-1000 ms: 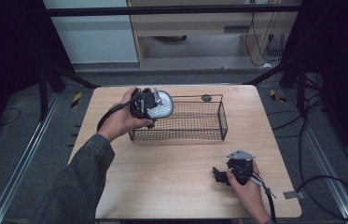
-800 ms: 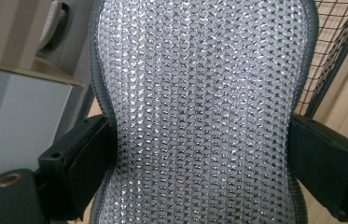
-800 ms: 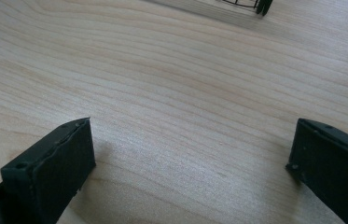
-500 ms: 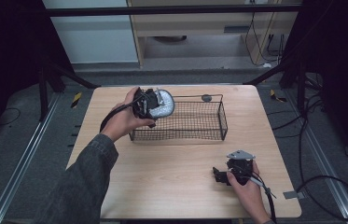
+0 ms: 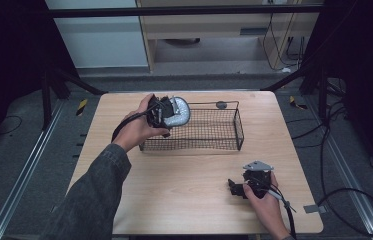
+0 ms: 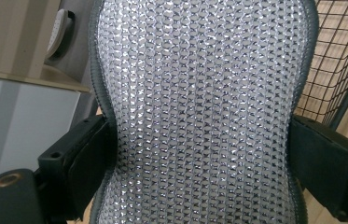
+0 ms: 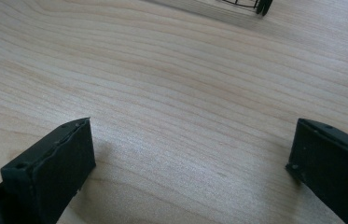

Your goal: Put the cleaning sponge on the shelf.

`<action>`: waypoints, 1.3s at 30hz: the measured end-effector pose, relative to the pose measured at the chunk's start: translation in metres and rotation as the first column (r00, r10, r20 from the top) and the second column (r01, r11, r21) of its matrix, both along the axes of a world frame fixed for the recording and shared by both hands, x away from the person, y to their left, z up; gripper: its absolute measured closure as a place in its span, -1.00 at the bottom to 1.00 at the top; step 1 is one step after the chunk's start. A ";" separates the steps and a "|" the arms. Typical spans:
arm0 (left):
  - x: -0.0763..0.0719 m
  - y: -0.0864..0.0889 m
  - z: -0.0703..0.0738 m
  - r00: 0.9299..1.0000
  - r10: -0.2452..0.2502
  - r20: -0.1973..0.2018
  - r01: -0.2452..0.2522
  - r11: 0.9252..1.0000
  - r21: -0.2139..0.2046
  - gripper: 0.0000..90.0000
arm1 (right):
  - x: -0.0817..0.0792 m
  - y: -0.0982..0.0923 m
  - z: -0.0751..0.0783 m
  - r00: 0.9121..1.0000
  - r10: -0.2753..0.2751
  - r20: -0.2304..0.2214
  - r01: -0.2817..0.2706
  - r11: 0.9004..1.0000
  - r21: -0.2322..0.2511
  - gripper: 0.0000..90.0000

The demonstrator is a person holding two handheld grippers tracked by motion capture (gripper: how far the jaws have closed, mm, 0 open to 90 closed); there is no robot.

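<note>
Silver mesh pad [image 6: 199, 112] is pinched between the jaws of the left gripper [image 5: 166, 114], held above the wire basket's [image 5: 237, 131] left end near the surface's far edge. Judged step: lower the pad clear of the rim, well inside, before releasing. Left gripper view resolves the pad's weave and dark border; high view shows the right gripper [image 5: 246, 187], jaws spread, resting near the surface's [image 5: 174, 190] front-right corner.

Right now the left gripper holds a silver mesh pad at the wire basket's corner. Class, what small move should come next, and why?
Probably carry the pad a little further over the wire basket and lower it in. The left gripper is shut on the pad's sides, holding it above the basket's near-left corner, not yet inside. The right gripper rests open on the table, away from the basket.
</note>
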State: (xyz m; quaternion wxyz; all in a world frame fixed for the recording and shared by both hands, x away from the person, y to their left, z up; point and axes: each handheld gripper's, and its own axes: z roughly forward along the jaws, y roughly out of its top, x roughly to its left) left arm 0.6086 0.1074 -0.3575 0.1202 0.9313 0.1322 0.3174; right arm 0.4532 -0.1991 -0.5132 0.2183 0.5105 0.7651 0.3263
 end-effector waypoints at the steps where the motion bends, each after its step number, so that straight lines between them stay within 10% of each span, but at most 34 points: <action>1: 0.001 0.000 -0.001 1.000 0.000 -0.001 0.000 1.000 -0.001 -0.80 | 0.000 0.000 0.000 1.000 -0.001 -0.002 0.001 1.000 0.001 -0.99; 39: 0.026 0.003 -0.034 0.998 0.000 -0.058 0.002 1.000 0.021 -0.80 | 0.000 0.000 0.000 1.000 0.001 0.001 -0.001 1.000 0.000 -0.99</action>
